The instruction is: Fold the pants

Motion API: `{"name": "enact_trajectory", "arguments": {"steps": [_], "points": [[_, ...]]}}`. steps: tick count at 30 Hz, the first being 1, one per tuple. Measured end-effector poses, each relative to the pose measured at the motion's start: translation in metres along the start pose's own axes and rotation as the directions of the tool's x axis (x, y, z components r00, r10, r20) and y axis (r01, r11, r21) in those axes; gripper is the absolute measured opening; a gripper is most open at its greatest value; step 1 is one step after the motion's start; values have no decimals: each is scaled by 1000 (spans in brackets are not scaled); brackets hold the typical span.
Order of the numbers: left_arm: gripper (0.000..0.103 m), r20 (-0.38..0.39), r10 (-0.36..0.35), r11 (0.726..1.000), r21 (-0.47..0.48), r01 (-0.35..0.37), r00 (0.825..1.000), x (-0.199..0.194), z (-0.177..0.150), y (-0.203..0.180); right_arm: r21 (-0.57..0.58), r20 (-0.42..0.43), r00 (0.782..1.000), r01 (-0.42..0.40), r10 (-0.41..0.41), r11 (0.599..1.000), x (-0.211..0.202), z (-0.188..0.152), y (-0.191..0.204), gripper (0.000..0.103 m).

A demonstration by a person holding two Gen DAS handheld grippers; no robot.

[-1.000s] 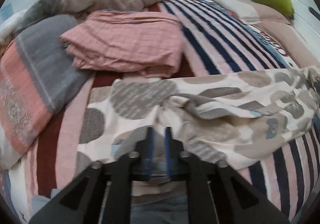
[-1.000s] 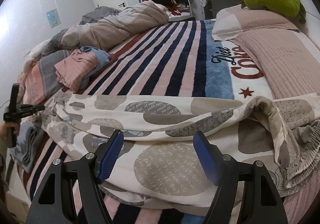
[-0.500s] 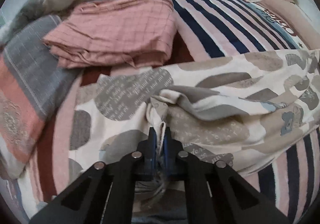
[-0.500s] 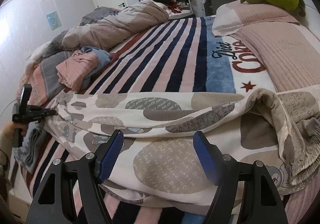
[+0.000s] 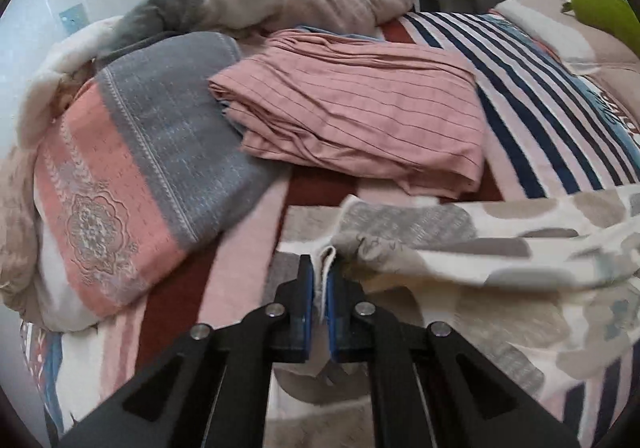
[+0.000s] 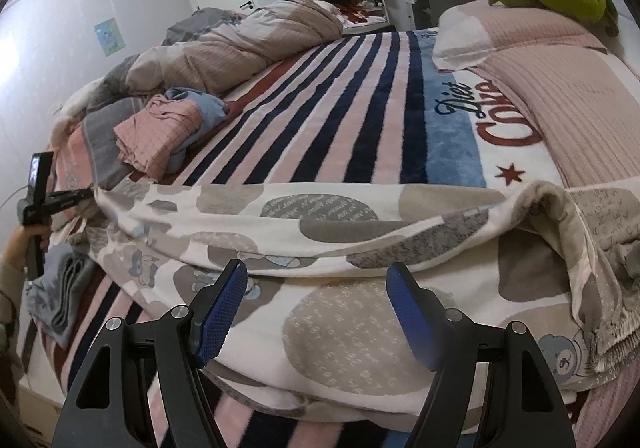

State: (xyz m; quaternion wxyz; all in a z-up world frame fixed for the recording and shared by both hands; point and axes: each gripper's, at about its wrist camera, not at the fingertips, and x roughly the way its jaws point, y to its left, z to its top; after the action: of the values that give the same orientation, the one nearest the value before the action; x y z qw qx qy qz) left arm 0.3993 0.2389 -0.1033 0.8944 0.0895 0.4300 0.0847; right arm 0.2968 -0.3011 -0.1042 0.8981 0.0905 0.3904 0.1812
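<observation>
Left wrist view shows the left hand-held gripper (image 5: 319, 288) clamped shut on a cream hem of the pants (image 5: 500, 248), with the cloth pinched between its blue pads near the bed's (image 5: 540, 120) left edge, just in front of a folded pink checked cloth (image 5: 360, 120). In the right wrist view the right hand-held gripper (image 6: 316, 312) hovers with its jaws standing wide apart and nothing between them, above the patterned pants, which lie stretched across the striped bed along its near edge, waistband toward the right.
</observation>
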Motion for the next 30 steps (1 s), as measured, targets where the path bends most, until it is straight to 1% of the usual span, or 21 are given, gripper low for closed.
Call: {"name": "enact_trajectory", "arguments": {"steps": [2, 5, 6, 7, 8, 9, 11, 13, 15, 16, 17, 18, 19, 20, 21, 22, 23, 24, 26, 30], "points": [[4, 3, 19, 1000, 9, -19, 1000, 7, 4, 0, -17, -4, 1000, 6, -6, 1000, 3, 2, 7, 69], [9, -14, 38, 999, 2, -38, 999, 24, 7, 0, -37, -16, 1000, 4, -4, 999, 8, 3, 16, 69], [18, -26, 41, 999, -16, -42, 999, 30, 7, 2, -50, -22, 1000, 4, -5, 999, 11, 3, 20, 69], [26, -32, 65, 997, -32, -66, 997, 34, 6, 2, -60, -25, 1000, 6, -7, 998, 14, 3, 23, 69], [41, -30, 82, 996, -41, -83, 996, 36, 6, 2, -69, -29, 1000, 8, -10, 998, 16, 3, 24, 69], [44, -22, 102, 993, -51, -103, 995, 36, 5, 3, -78, -34, 999, 10, -13, 997, 19, 2, 26, 69], [44, -13, 104, 993, -58, -105, 994, 31, 3, 3, -85, -49, 999, 6, -10, 996, 25, 0, 26, 68], [44, 9, 76, 994, -75, -75, 997, 19, 1, 2, -88, -77, 997, -13, 6, 996, 32, -2, 27, 69], [44, 35, -9, 998, -61, 11, 999, 1, -4, -9, -94, -93, 996, -25, 17, 995, 36, -4, 27, 69], [44, 37, -39, 998, -47, 41, 999, -5, -5, -16, -99, -101, 995, -29, 19, 995, 39, -5, 29, 66], [44, 30, -104, 994, -27, 105, 994, -11, -9, -28, -106, -108, 994, -33, 21, 994, 42, -6, 29, 61], [44, 12, -155, 988, -22, 155, 988, -12, -12, -38, -118, -118, 993, -40, 26, 992, 45, -6, 31, 48], [44, -11, -206, 978, -17, 206, 978, -12, -16, -48, -128, -129, 991, -46, 30, 991, 49, -6, 32, 37], [42, -36, -254, 967, -12, 254, 967, -10, -19, -59, -141, -144, 989, -54, 33, 989, 53, -7, 34, 33], [35, -52, -282, 959, -9, 282, 958, -8, -21, -67, -158, -157, 987, -59, 34, 986, 58, -8, 36, 27], [31, -83, -322, 946, -3, 323, 943, -3, -26, -81, -173, -164, 986, -57, 29, 983, 62, -9, 38, 24], [26, -105, -337, 941, -1, 339, 936, 1, -28, -89, -191, -173, 985, -53, 20, 980, 66, -10, 39, 24], [24, -122, -342, 938, 5, 345, 932, 4, -30, -97, -209, -184, 983, -49, 9, 977, 72, -11, 40, 23], [23, -139, -306, 949, 30, 313, 942, 15, -29, -110, -223, -196, 981, -44, -1, 974, 80, -11, 38, 23], [23, -141, -303, 952, 3, 307, 942, 16, -14, -117, -248, -187, 982, -22, -26, 969, 90, -2, 35, 22]]}}
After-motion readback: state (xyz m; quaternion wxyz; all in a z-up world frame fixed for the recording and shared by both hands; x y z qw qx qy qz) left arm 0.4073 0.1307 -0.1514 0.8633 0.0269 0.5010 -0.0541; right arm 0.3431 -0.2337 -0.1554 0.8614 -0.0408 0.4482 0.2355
